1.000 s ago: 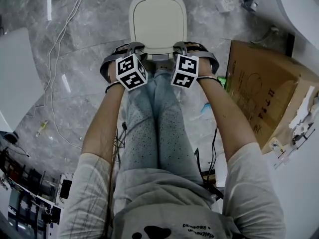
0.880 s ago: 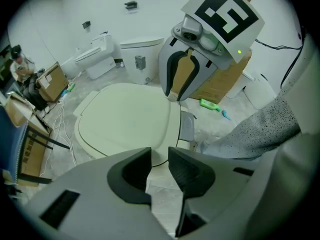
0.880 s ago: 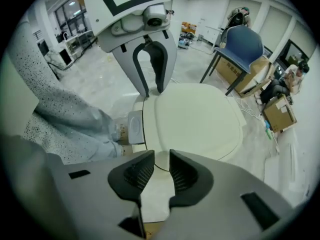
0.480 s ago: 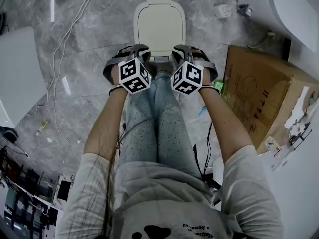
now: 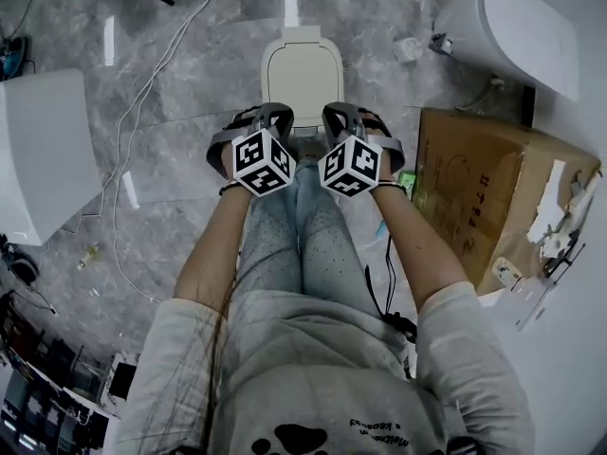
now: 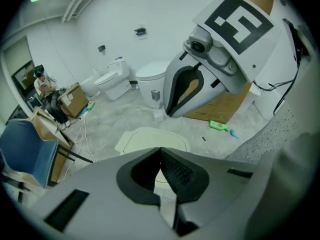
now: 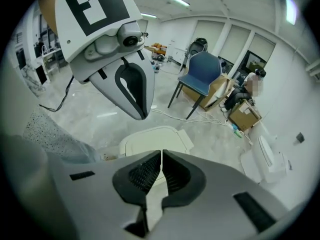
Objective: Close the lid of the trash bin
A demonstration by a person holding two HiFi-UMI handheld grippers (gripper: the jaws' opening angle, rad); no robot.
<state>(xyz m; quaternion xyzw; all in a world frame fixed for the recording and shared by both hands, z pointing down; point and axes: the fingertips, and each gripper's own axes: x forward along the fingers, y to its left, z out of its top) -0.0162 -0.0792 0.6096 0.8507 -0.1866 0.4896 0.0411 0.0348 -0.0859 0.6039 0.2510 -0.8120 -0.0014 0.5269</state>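
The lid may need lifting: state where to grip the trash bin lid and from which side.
Grip the trash bin lid at its rounded near edge, coming from above on the side of the person's legs. It lies flat and shut, and its square hinge tab sits at the far end, so the near edge is probably the one that lifts.
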